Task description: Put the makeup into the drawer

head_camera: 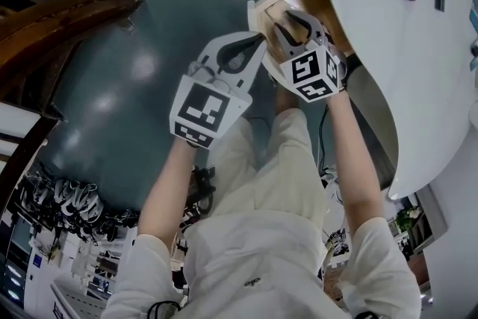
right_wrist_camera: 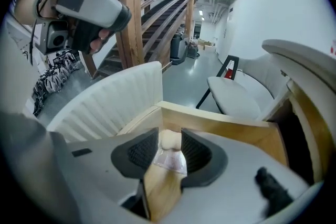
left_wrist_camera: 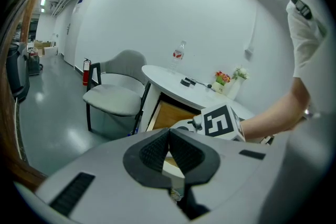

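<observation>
R gripper point(right_wrist_camera: 169, 135) jaws apart w/ makeup point(right_wrist_camera: 169, 157) loose between them, down in open drawer point(right_wrist_camera: 220, 124), L gripper point(left_wrist_camera: 168, 132) pinched closed, empty; drop-off prob. done, next lift R straight out w/o snagging.

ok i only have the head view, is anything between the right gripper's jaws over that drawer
Observer: Yes. The right gripper view shows a small cream-coloured makeup piece in clear wrap between the jaws of the right gripper. The jaws stand apart, and the piece looks to be lying inside the open light-wood drawer.
Operator: and the left one, carrying anything
Observer: No. The left gripper view shows the left gripper with its jaws together and nothing between them.
Operator: anything on the tabletop
Observer: A clear plastic bottle with a red label stands on the white round table, beside a few small dark items too small to identify.
</observation>
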The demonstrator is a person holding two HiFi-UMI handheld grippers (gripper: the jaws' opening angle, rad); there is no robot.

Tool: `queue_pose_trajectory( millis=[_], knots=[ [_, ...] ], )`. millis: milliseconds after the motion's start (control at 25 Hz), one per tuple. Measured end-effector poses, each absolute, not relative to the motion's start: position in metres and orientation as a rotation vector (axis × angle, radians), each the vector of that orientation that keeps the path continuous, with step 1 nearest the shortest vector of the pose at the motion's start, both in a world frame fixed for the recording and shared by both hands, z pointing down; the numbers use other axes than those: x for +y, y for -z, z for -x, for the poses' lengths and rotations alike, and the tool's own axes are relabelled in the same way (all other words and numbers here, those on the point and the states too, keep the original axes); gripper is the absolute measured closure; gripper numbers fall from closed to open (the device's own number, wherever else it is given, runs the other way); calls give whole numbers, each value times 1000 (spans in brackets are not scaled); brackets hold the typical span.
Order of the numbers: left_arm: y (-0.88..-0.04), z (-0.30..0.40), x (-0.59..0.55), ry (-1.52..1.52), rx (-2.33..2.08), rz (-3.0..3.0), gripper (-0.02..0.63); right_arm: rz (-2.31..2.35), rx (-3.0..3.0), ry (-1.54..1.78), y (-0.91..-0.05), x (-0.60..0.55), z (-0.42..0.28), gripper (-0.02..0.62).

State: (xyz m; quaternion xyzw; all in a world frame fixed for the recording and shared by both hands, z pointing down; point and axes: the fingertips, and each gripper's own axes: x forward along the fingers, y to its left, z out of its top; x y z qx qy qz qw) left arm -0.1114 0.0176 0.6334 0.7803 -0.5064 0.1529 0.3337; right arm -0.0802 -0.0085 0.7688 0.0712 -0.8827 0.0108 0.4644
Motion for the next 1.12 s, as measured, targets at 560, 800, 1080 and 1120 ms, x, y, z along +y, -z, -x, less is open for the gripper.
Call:
queue_pose_trajectory(
  millis=[560, 800, 1080, 1120],
  knots=[
    [-562, 93, 25, -404, -1322, -2067, 594, -315, -2183, -102, -658, 14, 48, 575],
    [-524, 67, 32, -415, -1324, -2073, 594, -325, -2221, -172, -603, 13, 36, 581],
    [-484, 45, 36, -373, -1399, -2024, 594, -244, -2357, -317, -533, 24, 18, 583],
    [-479, 42, 37, -367, -1415, -2018, 594, -239, -2375, -327, -523, 24, 13, 583]
  ],
)
